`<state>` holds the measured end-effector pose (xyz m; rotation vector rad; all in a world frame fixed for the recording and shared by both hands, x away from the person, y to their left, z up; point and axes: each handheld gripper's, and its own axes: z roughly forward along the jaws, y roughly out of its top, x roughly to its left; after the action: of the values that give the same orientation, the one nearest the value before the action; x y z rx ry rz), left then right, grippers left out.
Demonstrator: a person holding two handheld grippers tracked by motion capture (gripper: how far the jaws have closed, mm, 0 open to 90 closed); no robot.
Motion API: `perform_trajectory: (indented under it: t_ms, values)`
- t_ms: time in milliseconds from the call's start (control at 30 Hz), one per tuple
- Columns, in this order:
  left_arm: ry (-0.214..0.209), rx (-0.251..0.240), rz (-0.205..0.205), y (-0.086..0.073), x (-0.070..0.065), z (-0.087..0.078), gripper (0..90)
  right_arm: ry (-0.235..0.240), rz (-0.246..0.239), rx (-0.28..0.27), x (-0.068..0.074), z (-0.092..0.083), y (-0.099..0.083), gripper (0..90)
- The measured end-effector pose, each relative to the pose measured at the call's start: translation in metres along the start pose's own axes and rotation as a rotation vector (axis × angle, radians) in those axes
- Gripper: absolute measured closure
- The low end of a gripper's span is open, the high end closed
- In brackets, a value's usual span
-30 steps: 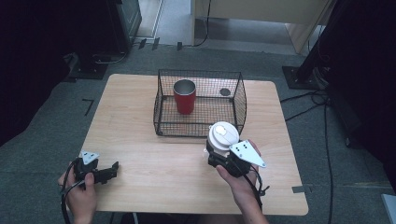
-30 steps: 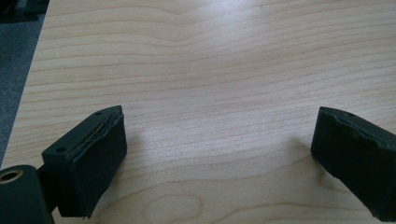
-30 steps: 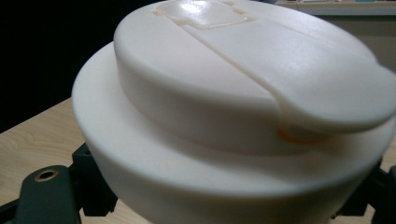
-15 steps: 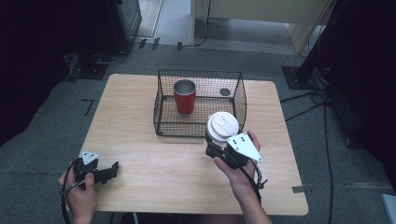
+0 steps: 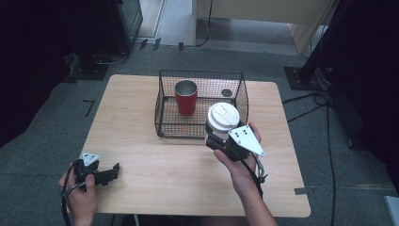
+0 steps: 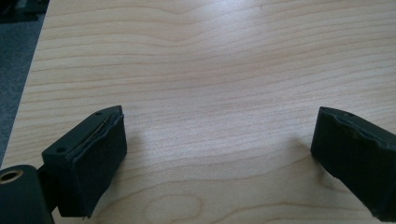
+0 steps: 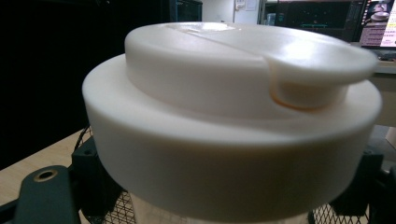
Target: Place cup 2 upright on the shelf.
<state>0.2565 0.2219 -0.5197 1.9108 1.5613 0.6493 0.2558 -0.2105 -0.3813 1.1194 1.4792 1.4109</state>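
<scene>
While the right gripper (image 5: 221, 136) clamps the upright lidded cup (image 5: 223, 117), the wire basket (image 5: 164, 108) lies just beyond; left gripper (image 5: 113, 170) jaws stand apart.

This looks like a lab or test room in an office building. A small wooden worktop (image 5: 141, 141) stands alone on grey carpet tiles (image 5: 42, 117), with tape marks (image 5: 88, 106) stuck to the floor at its left. Black stand bases (image 5: 301, 77) and loose cables (image 5: 324, 101) lie at the far right. In the right gripper view, lit computer monitors (image 7: 373, 23) sit in the far background.
</scene>
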Motion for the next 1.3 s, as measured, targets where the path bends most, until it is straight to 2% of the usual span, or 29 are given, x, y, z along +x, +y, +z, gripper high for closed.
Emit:
perform_trajectory:
  t_ms: [133, 267, 367, 667, 800, 1100, 1300]
  values:
    - [-0.001, 0.001, 0.002, 0.0, 0.0, 0.0, 4.2, 0.003, 0.009, 0.002, -0.001, 0.006, 0.001, 16.1]
    - [-0.001, 0.0, 0.002, 0.0, 0.0, 0.0, 4.2, -0.01, 0.005, -0.045, 0.0, 0.012, -0.002, 16.1]
    - [-0.001, 0.001, 0.002, 0.0, 0.0, 0.0, 4.2, -0.013, 0.016, -0.056, -0.001, 0.016, -0.001, 16.1]
    - [-0.001, 0.002, 0.002, 0.0, 0.0, 0.0, 4.2, -0.017, 0.025, -0.079, -0.004, 0.03, 0.008, 16.1]
    - [0.0, 0.002, 0.004, 0.0, 0.0, 0.0, 4.2, -0.012, 0.032, -0.08, -0.007, 0.038, 0.012, 16.1]
    - [0.0, 0.002, 0.004, 0.0, 0.0, 0.0, 4.2, -0.032, 0.028, -0.092, -0.01, 0.054, 0.015, 16.1]
    - [0.0, 0.001, 0.003, 0.0, 0.0, 0.0, 4.2, -0.041, 0.044, -0.078, -0.015, 0.066, 0.013, 16.1]
